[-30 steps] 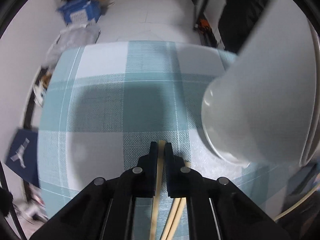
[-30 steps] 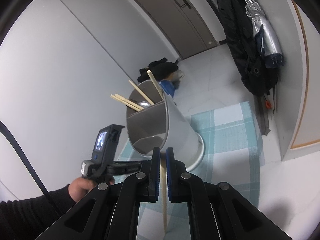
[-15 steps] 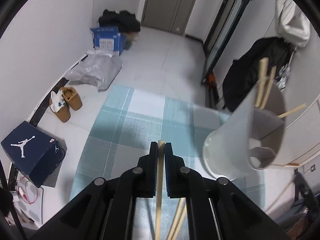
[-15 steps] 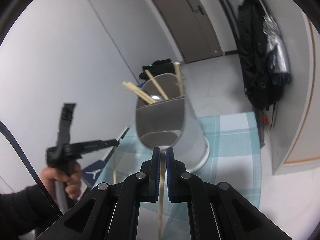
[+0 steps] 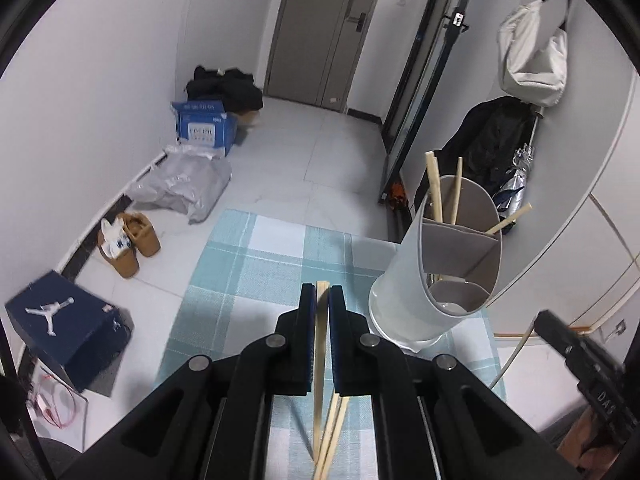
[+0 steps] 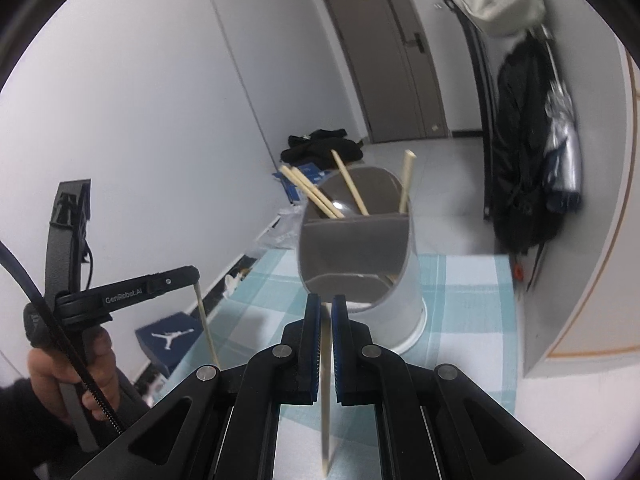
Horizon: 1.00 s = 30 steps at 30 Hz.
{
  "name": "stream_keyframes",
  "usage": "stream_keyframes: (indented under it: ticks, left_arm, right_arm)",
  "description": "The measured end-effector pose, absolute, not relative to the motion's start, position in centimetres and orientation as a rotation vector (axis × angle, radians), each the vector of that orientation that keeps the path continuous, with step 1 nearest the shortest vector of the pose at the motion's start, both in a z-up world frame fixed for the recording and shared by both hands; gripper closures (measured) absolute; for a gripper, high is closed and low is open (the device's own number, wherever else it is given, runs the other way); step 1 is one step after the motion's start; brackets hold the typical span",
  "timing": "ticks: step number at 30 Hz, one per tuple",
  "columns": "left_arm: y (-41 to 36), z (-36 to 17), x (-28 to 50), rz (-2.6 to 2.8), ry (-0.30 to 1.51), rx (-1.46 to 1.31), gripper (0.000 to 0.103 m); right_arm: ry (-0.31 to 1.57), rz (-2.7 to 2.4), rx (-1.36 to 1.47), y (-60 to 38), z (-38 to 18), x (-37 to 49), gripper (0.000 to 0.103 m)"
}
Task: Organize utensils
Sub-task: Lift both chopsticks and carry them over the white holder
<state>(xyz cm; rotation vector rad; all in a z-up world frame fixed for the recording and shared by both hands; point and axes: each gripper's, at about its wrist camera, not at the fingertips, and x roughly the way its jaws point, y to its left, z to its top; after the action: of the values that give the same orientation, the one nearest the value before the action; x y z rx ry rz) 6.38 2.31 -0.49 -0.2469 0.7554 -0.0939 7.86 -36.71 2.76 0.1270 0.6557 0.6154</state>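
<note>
L gripper (image 5: pixel 322 292): jaws nearly closed, pinching 1 chopstick (image 5: pixel 319 364) that hangs down from them over the checked cloth (image 5: pixel 256 264); right-wrist view shows same L gripper (image 6: pixel 192 276) held up at left, stick dangling below its tip. 2 more loose chopsticks (image 5: pixel 334 436) lie on the cloth near its near edge, just under L jaws.

R gripper (image 6: pixel 326 304): jaws also nearly closed, clamped on 1 chopstick (image 6: pixel 326 392), its point hanging over the cloth.

1 holder (image 5: pixel 436 280), grey, divided into compartments, stands toward the cloth's right edge, past both grippers. Sticks in its rear compartment: 4 counted in right-wrist view, 3 seen in left-wrist view; front compartments look bare.

Open room: cloth's left half and far edge bare; floor beyond has 2 boxes (image 5: pixel 60 328), 1 bag, 1 pair of shoes (image 5: pixel 128 244) along left wall.
</note>
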Motion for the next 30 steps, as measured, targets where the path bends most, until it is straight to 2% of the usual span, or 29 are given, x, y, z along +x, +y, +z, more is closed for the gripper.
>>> stream_keyframes:
  ticks: [1,14,21,23,25,30]
  left_arm:
    - [2.4,-0.5,6.3,-0.1,0.75,-0.246,0.1]
    - [3.3,0.0,5.0,-0.108,0.737,-0.281,0.1]
    - [4.8,-0.8,5.0,-0.108,0.737,-0.336,0.1]
    - [5.2,-0.9,5.0,-0.109,0.734,-0.345,0.1]
    - [5.5,-1.1,5.0,-0.108,0.732,-0.353,0.1]
    - [6.2,-1.7,5.3,-0.094,0.752,-0.35,0.1]
  right_arm:
    - [0.649,0.614,0.113,-36.5,2.9,7.7,0.103]
    - [0.738,0.563,0.12,-36.4,1.2,7.8,0.103]
    - [0.941,0.516,0.065,-34.8,-3.9,8.6,0.094]
    - [0.991,0.491,0.033,-34.0,-5.5,9.1,0.087]
    - [1.032,0.447,0.006,-33.4,-7.0,9.9,0.074]
    - [1.086,0.386,-0.037,-32.7,-9.6,11.9,0.072]
